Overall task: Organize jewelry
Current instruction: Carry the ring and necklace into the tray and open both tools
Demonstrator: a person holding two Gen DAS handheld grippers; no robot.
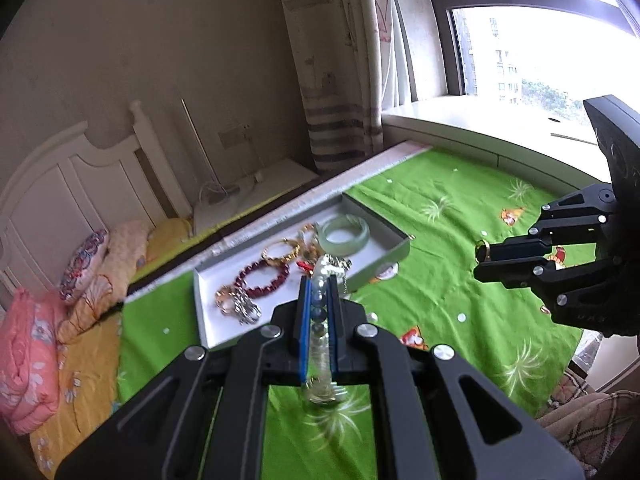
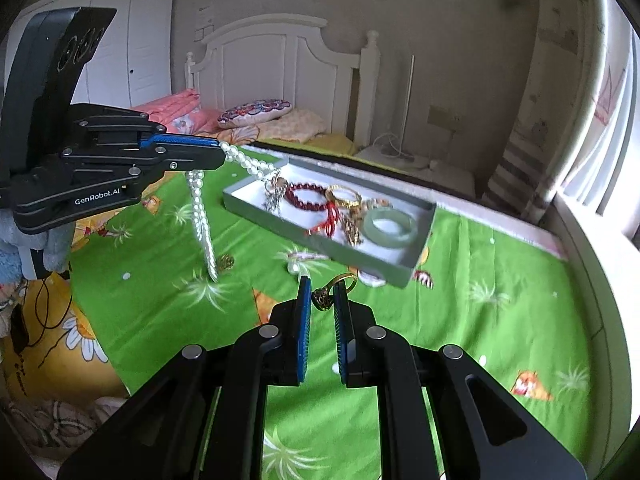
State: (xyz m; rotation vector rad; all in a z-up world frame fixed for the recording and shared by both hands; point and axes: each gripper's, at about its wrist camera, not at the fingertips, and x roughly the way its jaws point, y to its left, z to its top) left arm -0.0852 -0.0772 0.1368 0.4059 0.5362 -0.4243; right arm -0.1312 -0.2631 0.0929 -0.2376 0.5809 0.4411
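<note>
The only legible writing is "GenRobot.AI", in white on the side of the left gripper (image 2: 218, 152) at the left of the right wrist view. Round embossed marks on the black plate above it are too small to read.

The left gripper (image 1: 319, 292) has its jaws pressed together on a pearl necklace (image 2: 200, 216). In the right wrist view the strand hangs from the tips in two runs, one dropping to the green bedsheet (image 2: 460, 320), the other trailing toward the grey tray (image 2: 420, 256) at centre frame. In the left wrist view the beads between the blue pads are blurred and glassy.

The right gripper (image 2: 323, 292) pinches a gold ring (image 2: 334, 290) near its tips; the ring's ornate top is dark and hard to make out. From the left wrist view only a sliver of that ring (image 1: 482, 250) shows.

In the tray lie a green jade bangle (image 2: 390, 226), a dark red bead bracelet (image 2: 306, 196), gold bangles (image 2: 344, 196) and a tangle of chains that cannot be separated.
</note>
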